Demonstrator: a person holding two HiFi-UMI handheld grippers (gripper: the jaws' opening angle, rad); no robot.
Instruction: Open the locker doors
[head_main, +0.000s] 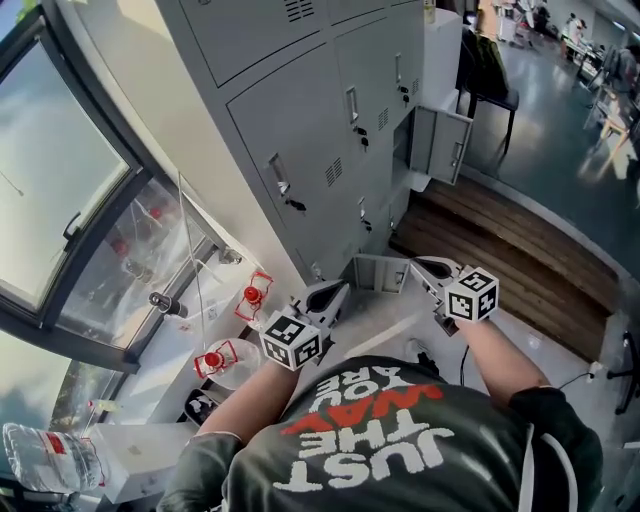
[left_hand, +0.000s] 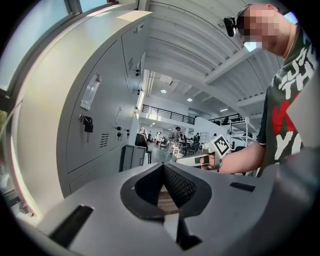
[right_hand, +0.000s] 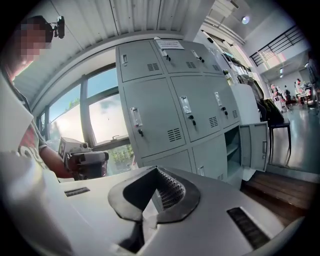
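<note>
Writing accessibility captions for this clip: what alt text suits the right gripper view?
The right tool, jaws shut and empty, faces a bank of grey lockers. Only one lower door, at the right, stands open.

The person's dark shirt (head_main: 370, 440) carries the only legible wording: "JUST THE WAY YOU ARE", in white letters with "WAY" in red, upside down in the head view. A paper notice (right_hand: 169, 44) on a top locker door (right_hand: 180, 62) is too small to read.
</note>
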